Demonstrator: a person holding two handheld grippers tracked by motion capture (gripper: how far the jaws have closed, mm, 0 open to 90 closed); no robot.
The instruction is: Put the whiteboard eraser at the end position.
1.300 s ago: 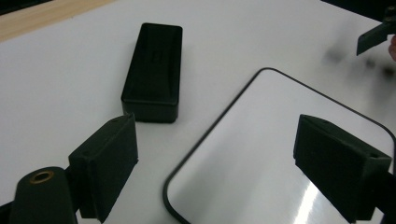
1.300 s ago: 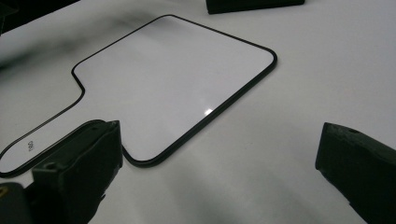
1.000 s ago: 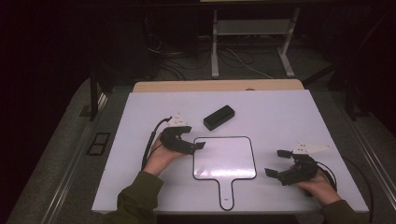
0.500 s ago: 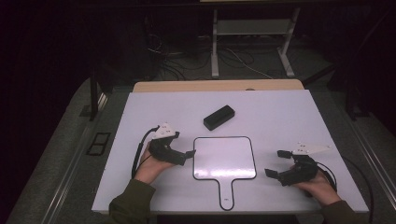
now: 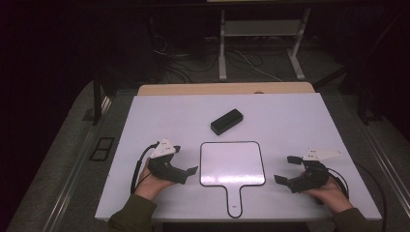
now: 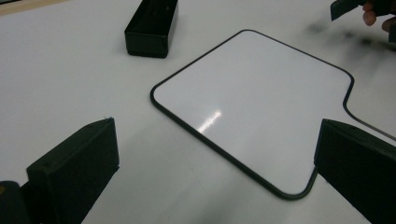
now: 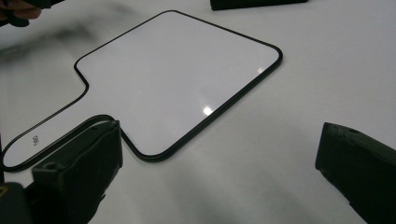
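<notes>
My left gripper (image 5: 186, 169) backs off left of white paddle-shaped board with black rim (image 5: 232, 163), jaws just opened wide, nothing between. Board flat on white tabletop (image 5: 159, 116). Right gripper (image 5: 285, 169) right of board, jaws apart, empty. Black rectangular eraser (image 5: 226, 121) beyond board. Board released, likely placed.

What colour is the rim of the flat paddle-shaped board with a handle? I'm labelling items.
Black, around a white face: paddle-shaped board, clearest in the left gripper view.

Your desk (image 5: 145, 125) is brightly lit against dark surroundings; glare spots the paddle board (image 6: 252, 98) (edges slightly blurred).
</notes>
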